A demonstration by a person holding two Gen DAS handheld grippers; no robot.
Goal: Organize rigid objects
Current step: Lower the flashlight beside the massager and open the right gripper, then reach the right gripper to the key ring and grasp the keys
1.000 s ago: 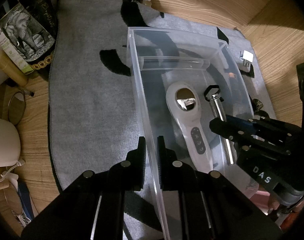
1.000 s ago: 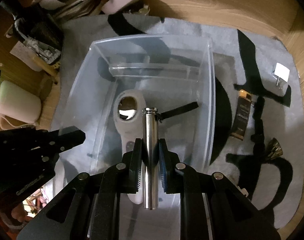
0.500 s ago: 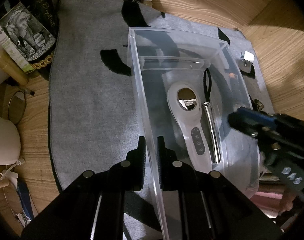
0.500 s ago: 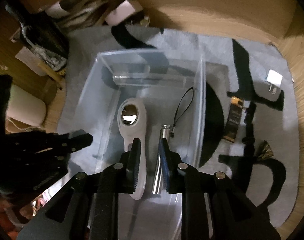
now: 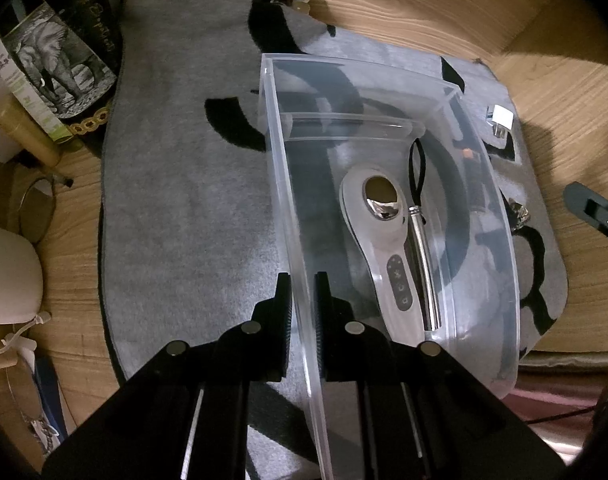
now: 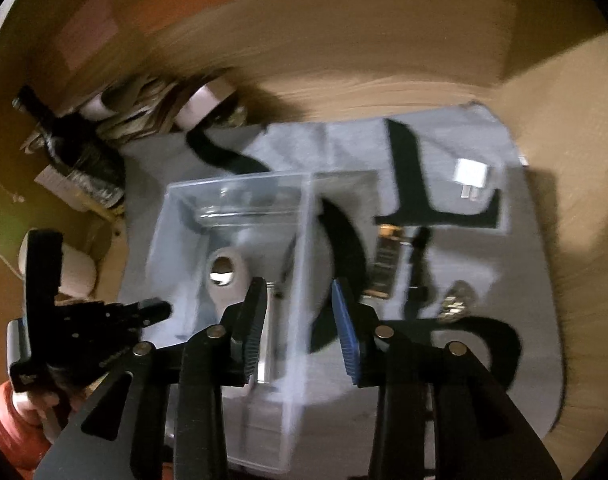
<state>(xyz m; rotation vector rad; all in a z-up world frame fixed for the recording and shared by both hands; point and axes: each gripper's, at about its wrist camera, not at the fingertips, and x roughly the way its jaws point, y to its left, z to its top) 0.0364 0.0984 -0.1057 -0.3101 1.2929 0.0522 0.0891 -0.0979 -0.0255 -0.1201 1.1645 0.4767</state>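
Note:
A clear plastic bin [image 5: 383, 92] stands on a grey rug. My left gripper [image 5: 302, 312] is shut on the bin's left wall. Inside lie a white handheld device [image 5: 383, 248] and a metal cylinder [image 5: 423, 272] with a black strap, side by side. In the blurred right wrist view my right gripper [image 6: 300, 320] hangs above the bin's [image 6: 240, 184] right wall, jaws opening with nothing held between them. Only its tip [image 5: 591, 208] shows in the left wrist view. A white plug [image 6: 471, 174], a brown box [image 6: 385, 264] and a small shiny piece [image 6: 457, 300] lie on the rug right of the bin.
The rug [image 5: 184, 220] has black shapes and lies on a wooden floor. Books and boxes [image 5: 60, 68] stand at its far left corner, a white pouch [image 5: 4, 276] at the left. A red sleeve [image 6: 8, 420] shows behind my left gripper [image 6: 104, 316].
My right gripper let go of the metal cylinder, which now lies in the bin beside the white device. It then rose, swung right and its jaws spread. My left gripper kept still.

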